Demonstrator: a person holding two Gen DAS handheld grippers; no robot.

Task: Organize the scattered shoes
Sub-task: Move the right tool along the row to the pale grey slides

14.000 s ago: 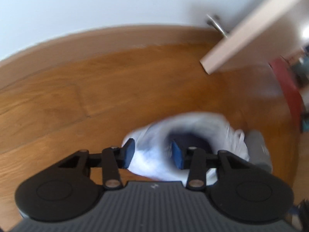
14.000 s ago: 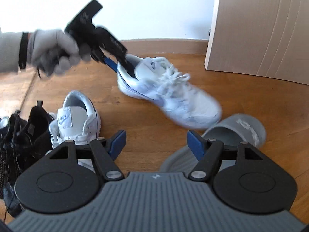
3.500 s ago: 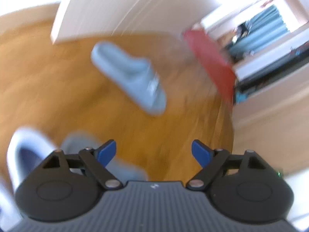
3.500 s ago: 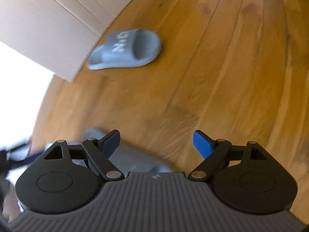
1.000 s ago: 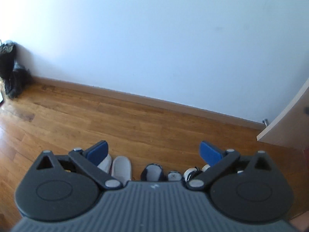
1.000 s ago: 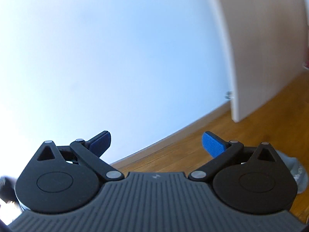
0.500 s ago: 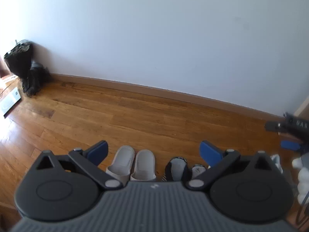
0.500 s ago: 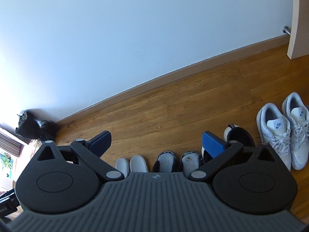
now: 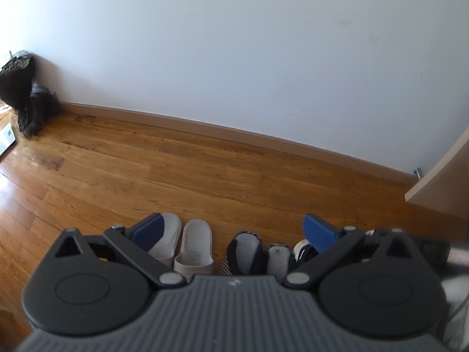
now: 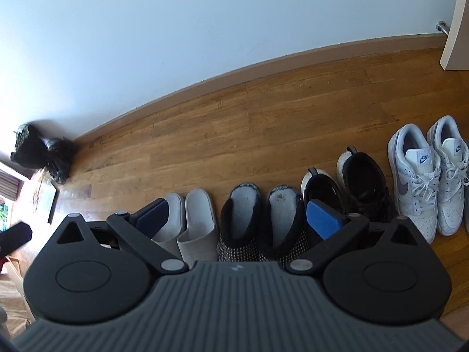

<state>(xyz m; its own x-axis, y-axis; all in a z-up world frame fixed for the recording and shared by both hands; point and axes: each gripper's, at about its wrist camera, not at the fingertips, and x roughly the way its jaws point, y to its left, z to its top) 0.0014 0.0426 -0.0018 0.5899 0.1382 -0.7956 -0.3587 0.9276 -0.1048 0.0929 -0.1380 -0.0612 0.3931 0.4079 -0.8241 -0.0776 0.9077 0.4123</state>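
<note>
The shoes stood in a single row on the wooden floor (image 10: 263,123), toes toward the camera, well apart from the wall (image 10: 176,29). From left to right the row held the grey slides (image 10: 190,220), the fleece-lined slippers (image 10: 261,220), the black sneakers (image 10: 348,184) and the white sneakers (image 10: 428,176), each pair side by side.

The left claw (image 9: 233,233) was spread wide and gripped nothing. The right claw (image 10: 237,220) was likewise spread wide and empty, raised above the row.

Judged from this layout, the sorting step appeared complete or nearly so; the stage in hand was inspection. The next move would call for checking whether any shoe lay outside both views, since the floor to the right was cut off, and for straightening any pair out of line.
</note>
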